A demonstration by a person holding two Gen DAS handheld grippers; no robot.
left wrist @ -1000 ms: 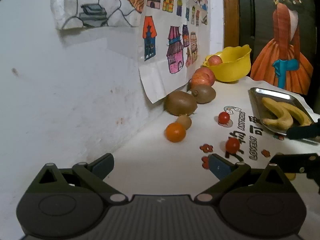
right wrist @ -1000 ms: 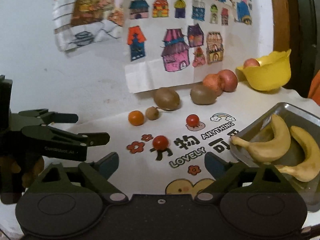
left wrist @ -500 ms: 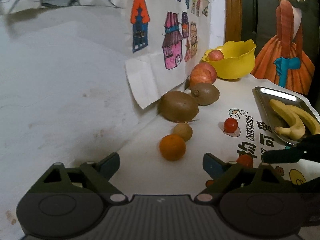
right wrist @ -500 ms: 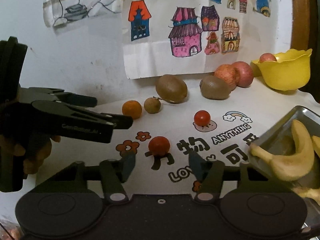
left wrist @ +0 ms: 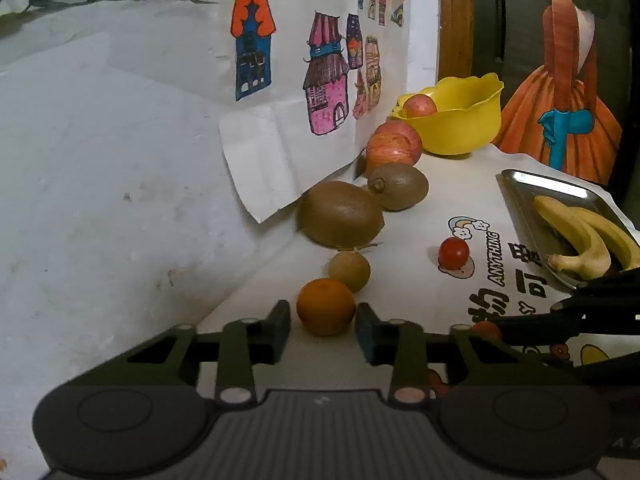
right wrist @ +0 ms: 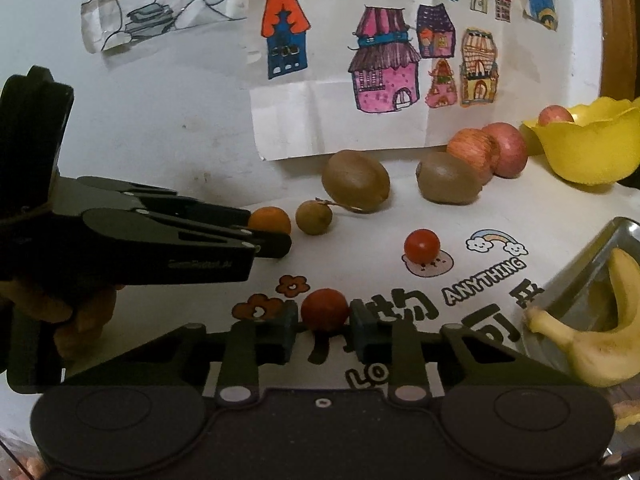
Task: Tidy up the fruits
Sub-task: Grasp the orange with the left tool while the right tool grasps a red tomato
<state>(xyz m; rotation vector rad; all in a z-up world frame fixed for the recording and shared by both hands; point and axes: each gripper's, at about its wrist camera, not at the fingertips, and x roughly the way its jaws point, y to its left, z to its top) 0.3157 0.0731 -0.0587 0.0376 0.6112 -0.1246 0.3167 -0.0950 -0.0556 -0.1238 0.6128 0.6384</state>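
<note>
Two grippers each bracket a fruit on the table: the left gripper around the orange, the right gripper around a tomato, jaws narrowed but apparently not clamped, ready for sorting.

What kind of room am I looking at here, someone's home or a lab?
Most likely a home, perhaps a child's corner. Hand-coloured house drawings are stuck on the wall, a cartoon-printed tablecloth covers the table, and fruit lies loose beside a yellow bowl and a metal tray of bananas.
</note>
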